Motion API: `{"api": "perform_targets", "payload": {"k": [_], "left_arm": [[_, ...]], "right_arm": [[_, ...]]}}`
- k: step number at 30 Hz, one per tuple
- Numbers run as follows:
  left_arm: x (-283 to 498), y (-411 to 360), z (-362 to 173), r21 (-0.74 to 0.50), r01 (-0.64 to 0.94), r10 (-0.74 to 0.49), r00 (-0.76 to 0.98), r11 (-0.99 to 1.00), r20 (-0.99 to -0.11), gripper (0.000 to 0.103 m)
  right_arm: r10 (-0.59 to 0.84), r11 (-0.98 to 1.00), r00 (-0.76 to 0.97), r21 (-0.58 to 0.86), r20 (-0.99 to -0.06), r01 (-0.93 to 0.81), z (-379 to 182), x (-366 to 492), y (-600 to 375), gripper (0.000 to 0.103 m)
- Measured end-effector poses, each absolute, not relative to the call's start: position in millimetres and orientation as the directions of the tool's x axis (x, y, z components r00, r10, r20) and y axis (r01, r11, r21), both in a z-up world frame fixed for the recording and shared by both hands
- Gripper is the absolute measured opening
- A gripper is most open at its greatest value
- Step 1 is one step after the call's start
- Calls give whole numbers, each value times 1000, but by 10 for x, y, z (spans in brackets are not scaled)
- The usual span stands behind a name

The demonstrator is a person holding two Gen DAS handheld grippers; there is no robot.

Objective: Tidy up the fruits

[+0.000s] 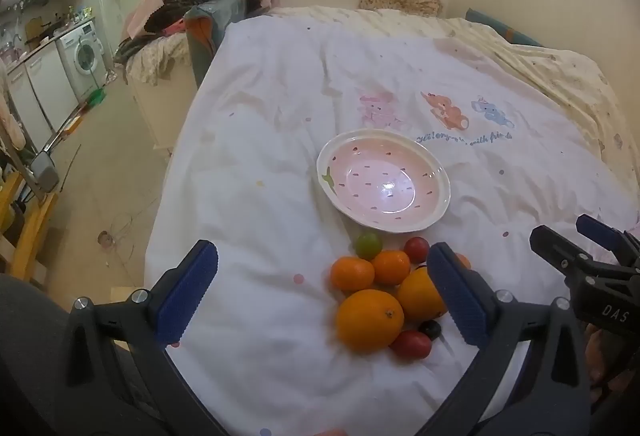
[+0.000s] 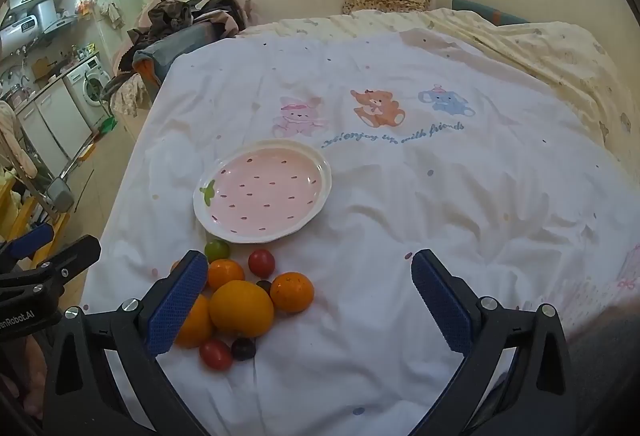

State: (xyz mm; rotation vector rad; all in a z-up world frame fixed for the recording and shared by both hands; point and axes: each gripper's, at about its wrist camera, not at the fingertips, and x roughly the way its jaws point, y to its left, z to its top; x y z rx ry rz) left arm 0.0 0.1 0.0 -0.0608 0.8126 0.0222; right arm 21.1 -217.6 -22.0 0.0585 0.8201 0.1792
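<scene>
A pink strawberry-pattern plate (image 1: 428, 164) lies empty on the white bed cover; it also shows in the right wrist view (image 2: 320, 172). Just in front of it is a cluster of fruit: a big orange (image 1: 369, 320), several smaller oranges (image 1: 352, 273), red tomatoes (image 1: 411, 344), a green tomato (image 1: 369, 245) and a dark grape (image 1: 431, 329). The same cluster shows in the right wrist view (image 2: 241, 309). My left gripper (image 1: 320, 296) is open and empty, above the cluster's left side. My right gripper (image 2: 308, 300) is open and empty, to the right of the cluster; it also shows in the left wrist view (image 1: 576, 240).
The white cartoon-print cover (image 2: 400, 196) spreads over the bed. A pile of clothes (image 1: 192, 4) sits at the bed's far left. The bed's left edge drops to the floor (image 1: 108, 164), with kitchen units and a washing machine (image 1: 82, 54) beyond. A wall runs behind.
</scene>
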Motion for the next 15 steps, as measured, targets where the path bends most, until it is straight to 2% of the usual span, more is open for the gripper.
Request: {"api": "perform_targets", "payload": {"k": [15], "left_arm": [[-13,3,82,-34,-50,11,692,998,-722,103]], "right_arm": [[179,984,668,120,-722,-134,-218,201,-2177,103]]}}
